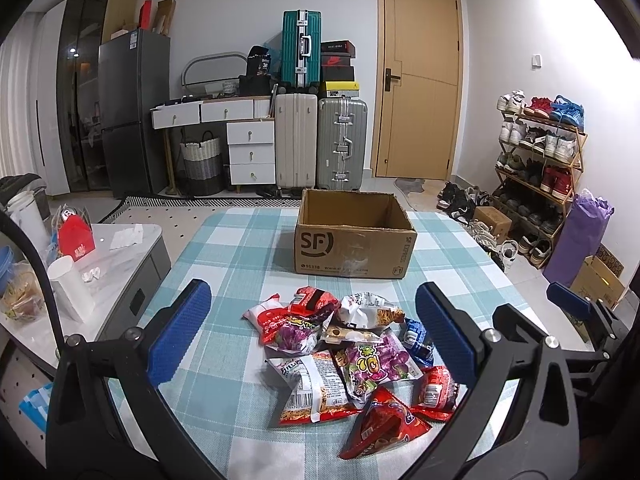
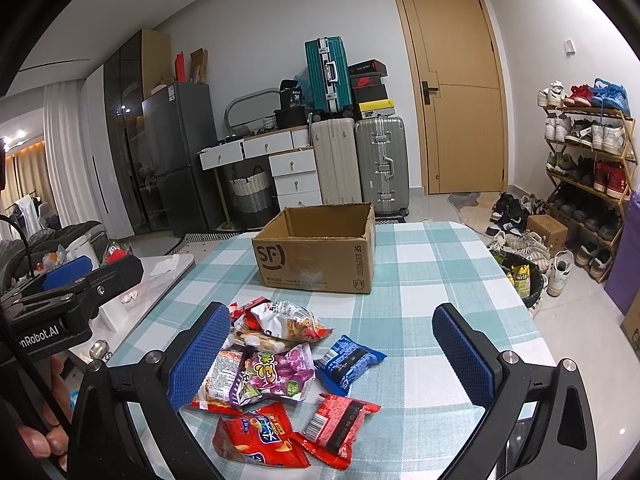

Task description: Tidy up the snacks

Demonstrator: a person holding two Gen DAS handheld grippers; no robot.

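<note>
Centrally, a loose heap of snack packets (image 1: 344, 344) on the near half of the table, a little short of the cardboard box (image 1: 354, 236). Heaped rather than sorted; overlapping, some face down; presumably tipped out for packing into the box.

Contents, as far as legible:
- Red crisp bag (image 2: 256, 436), glossy foil, puffed, nearest the edge.
- Red flat packet (image 2: 340, 424), barcode side up, just beside the crisp bag.
- Blue wrapper (image 2: 348, 360), crinkled film, lying slightly apart on the right of the heap.
- Purple and green sweet bag (image 2: 280, 372), shiny, creased, on top at the middle.
- White and orange noodle-snack bag (image 2: 284, 316), crumpled, on the far side, nearest the box.
- Others beneath, partly hidden; count uncertain.

Box: brown corrugated card, courier print on the front, top flaps gone or folded away, mouth upward, interior seemingly bare. Placed square to the heap, within easy reach, evidently as the receiving container.

Table (image 1: 248, 240): woven cloth in pale teal and white check, matte, slightly rumpled under the packets.

Left gripper (image 1: 316, 332): spread wide, nothing between the blue ribbed pads, poised above the left of the heap. Right gripper (image 2: 332, 356): likewise parted and unladen, framing the blue wrapper and the red packets. No packet yet lifted; sorting judged not begun.

Beyond: suitcases (image 1: 320, 140) stacked by a wooden door (image 1: 420, 76); shoe rack (image 1: 540, 152) at right.
</note>
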